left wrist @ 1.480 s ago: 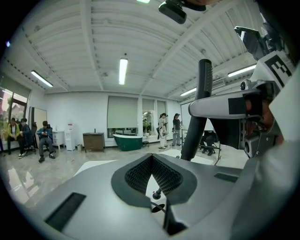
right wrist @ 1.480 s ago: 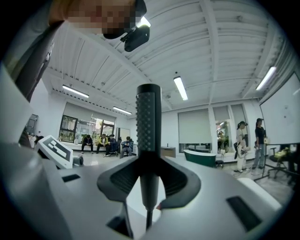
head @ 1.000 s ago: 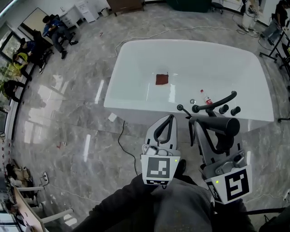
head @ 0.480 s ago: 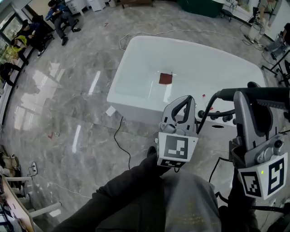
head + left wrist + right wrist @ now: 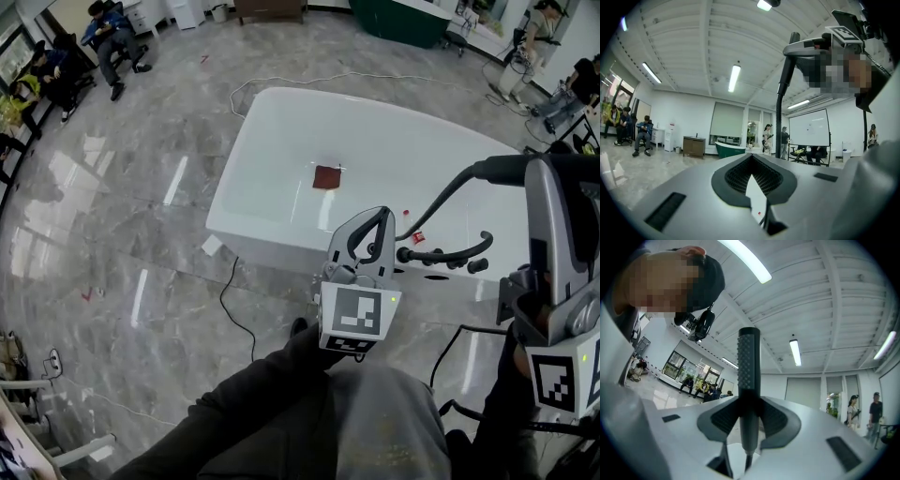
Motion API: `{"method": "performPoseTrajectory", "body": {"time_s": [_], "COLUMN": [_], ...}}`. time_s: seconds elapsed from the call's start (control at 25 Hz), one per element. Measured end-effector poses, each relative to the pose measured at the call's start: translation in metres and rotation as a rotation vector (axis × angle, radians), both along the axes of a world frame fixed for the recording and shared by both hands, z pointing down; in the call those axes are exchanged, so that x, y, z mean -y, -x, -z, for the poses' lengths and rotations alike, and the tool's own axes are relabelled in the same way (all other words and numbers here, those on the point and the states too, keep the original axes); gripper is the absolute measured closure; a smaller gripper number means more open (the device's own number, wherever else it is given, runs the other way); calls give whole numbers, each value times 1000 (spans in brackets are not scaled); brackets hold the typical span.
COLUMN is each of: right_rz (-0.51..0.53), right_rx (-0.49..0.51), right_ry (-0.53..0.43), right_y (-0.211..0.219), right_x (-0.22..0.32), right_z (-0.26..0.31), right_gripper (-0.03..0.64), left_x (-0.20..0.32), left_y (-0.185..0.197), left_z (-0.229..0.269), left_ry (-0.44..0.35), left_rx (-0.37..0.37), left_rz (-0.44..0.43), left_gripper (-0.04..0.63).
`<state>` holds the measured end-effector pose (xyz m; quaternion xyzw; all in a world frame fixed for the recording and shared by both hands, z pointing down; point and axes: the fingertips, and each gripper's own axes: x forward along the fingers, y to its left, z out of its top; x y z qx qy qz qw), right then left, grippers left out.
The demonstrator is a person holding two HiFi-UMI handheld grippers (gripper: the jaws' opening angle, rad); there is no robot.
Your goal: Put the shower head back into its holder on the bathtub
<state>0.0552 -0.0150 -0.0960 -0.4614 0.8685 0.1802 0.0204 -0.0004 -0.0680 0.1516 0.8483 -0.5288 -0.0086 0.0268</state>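
Head view showed you standing at the near side of the white bathtub [image 5: 272, 246], with the shower head [image 5: 506, 169] off its mount and up in the air at about two o'clock from your left claw [image 5: 382, 217]. Its black hose [image 5: 441, 211] curved down from it toward the black fittings [image 5: 445, 255] on the tub's near rim, at three o'clock from that claw. The holder should be among those fittings, but I could not pick it out.

Your right claw [image 5: 561, 178] was clamped on the shower head's handle. Its own view showed the ribbed black bar [image 5: 748, 362] standing upright between the two dark pads, squeezed on both sides. Your left claw [image 5: 752, 157] was closed with nothing in it, its tips meeting, and it pointed level across the tub. From its view the shower head [image 5: 806, 47] sat high at one o'clock.

As for progress, I judged the pickup done and the return not yet made: the head hung well clear of the rim fittings. You had yet to lower it to the holder, line up the handle, seat it, and let go. The hose looked slack enough not to fight you.
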Motion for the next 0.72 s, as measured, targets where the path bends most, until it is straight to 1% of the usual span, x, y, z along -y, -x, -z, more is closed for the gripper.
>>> {"method": "performPoseTrajectory", "body": {"time_s": [0.08,0.2,0.44,0.72], "right_rz": [-5,-18,-49,-78], "right_rx": [0,14,44,32], "right_ry": [8,48,170,208], "right_y": [1,1,-4,-7], "right_x": [1,5,23,19], "right_z": [-1,-14,-85,-93], "right_gripper": [476,476,477,476], "left_x": [0,0,11,-1], "left_y": [1,1,5,-1], "left_z": [0,-1,-24,-10], "left_ry": [5,13,30,45], "left_rx": [-6,-10,-6,-1], "left_rz": [-6,-20,-39,-74], "left_gripper": [592,592,592,592]}}
